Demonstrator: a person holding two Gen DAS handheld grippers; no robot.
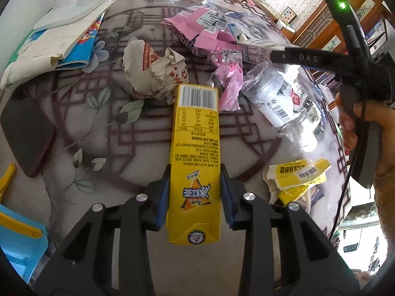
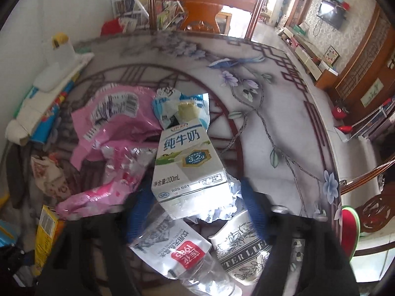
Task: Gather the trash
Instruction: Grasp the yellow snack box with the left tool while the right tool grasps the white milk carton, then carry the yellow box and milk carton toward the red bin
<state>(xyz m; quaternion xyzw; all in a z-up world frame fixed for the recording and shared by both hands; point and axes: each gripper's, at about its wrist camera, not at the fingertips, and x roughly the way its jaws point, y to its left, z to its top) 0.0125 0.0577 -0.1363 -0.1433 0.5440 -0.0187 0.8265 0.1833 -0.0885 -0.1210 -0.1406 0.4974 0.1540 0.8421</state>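
Patterned table is littered. Yellow carton is clamped lengthwise in left gripper, barcode end pointing away. Only the right view shows the white milk carton lying between right gripper pads, apparently untouched, top toward the far edge.

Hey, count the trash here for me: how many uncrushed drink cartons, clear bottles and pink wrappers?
Cartons: 2, yellow carton, milk carton
Bottles: 1, bottle
Pink wrappers: 2, big wrapper, small wrapper
Total: 5

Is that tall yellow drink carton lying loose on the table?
No, the yellow drink carton is clamped between the blue pads of the left gripper, which lifts it over the table.
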